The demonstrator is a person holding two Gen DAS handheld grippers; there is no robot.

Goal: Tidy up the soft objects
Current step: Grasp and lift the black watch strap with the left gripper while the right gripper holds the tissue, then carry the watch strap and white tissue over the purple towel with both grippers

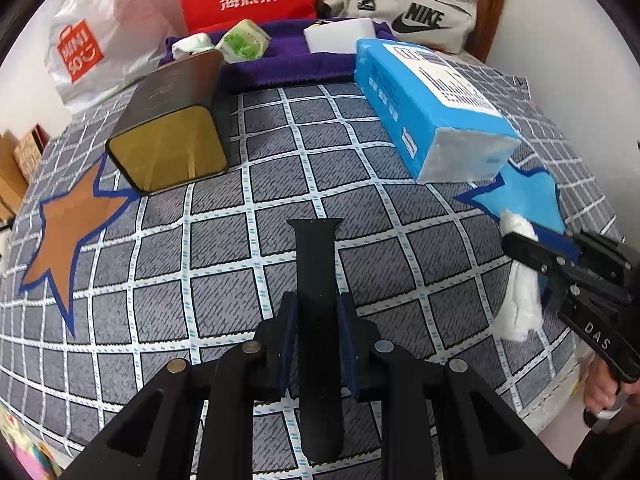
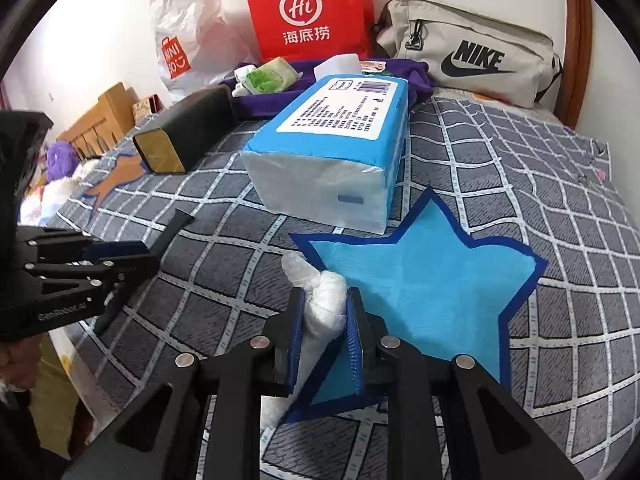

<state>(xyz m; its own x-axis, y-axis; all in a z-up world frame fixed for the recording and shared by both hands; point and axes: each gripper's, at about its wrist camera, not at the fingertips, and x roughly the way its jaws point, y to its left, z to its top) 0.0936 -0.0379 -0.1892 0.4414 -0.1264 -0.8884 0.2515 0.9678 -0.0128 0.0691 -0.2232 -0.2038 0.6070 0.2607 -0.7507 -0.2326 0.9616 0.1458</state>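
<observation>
This is a bedroom in a home: a bed with a checked sheet (image 2: 520,184), a wooden headboard (image 2: 576,40) at upper right, shopping bags (image 2: 308,8) and a sling bag (image 2: 472,52) against the wall.

Red bag (image 2: 310,12) reads "Hi"; beige bag (image 2: 476,58) "NIKE"; white bag (image 1: 80,50) "MINISO".

Left claw (image 1: 316,332) pads pressed on a black strap, right claw (image 2: 326,334) clamped (white wad between), both angled downward

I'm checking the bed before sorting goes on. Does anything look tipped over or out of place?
The dark box lies on its side, its gold end facing the grippers, one corner over the brown star. The blue tissue pack lies flat beside the blue star.
</observation>
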